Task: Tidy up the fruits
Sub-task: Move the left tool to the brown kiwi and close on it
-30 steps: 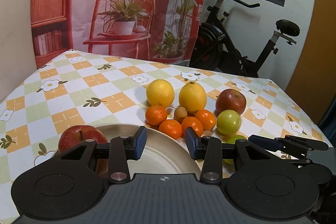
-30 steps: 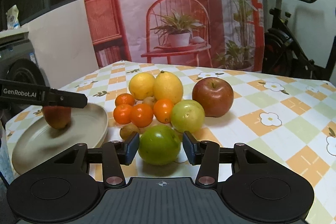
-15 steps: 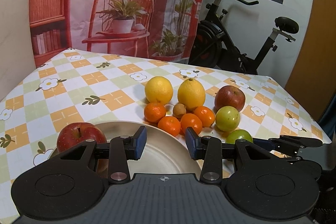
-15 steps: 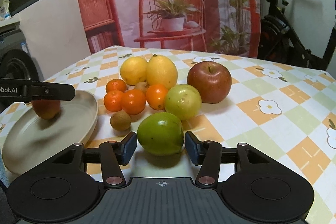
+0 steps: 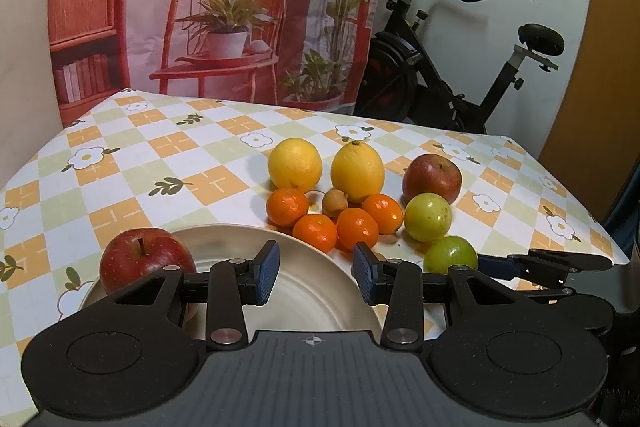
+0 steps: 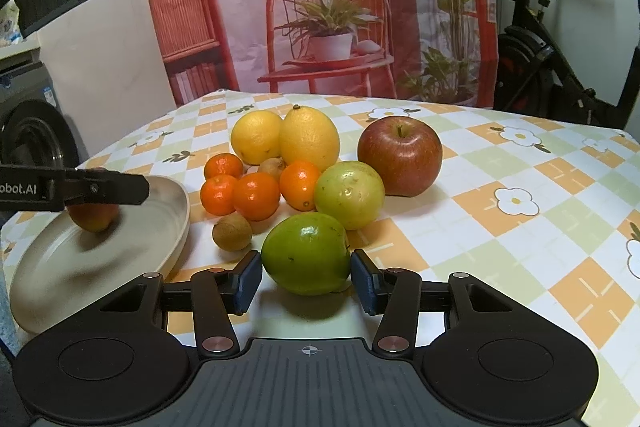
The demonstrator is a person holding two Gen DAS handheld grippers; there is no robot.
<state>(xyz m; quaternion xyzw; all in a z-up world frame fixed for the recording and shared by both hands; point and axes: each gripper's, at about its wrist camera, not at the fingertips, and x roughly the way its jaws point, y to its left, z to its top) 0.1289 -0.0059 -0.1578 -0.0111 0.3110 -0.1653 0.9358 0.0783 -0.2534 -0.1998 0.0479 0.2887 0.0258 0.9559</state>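
One red apple (image 5: 146, 259) sits stem-up near the rim of the cream plate (image 5: 320, 291), so the sorting looks barely begun. About a dozen fruits wait clustered on the checked surface (image 6: 520, 235): two lemons, four tangerines, two small brown fruits, another apple and a pale green fruit. The right gripper (image 6: 306, 277) brackets the dark green fruit (image 6: 307, 253), its fingers just beside each flank, contact uncertain; that fruit is nearly round, with no clear long axis. The left gripper (image 5: 316, 277) hangs narrowly parted and empty over the plate.
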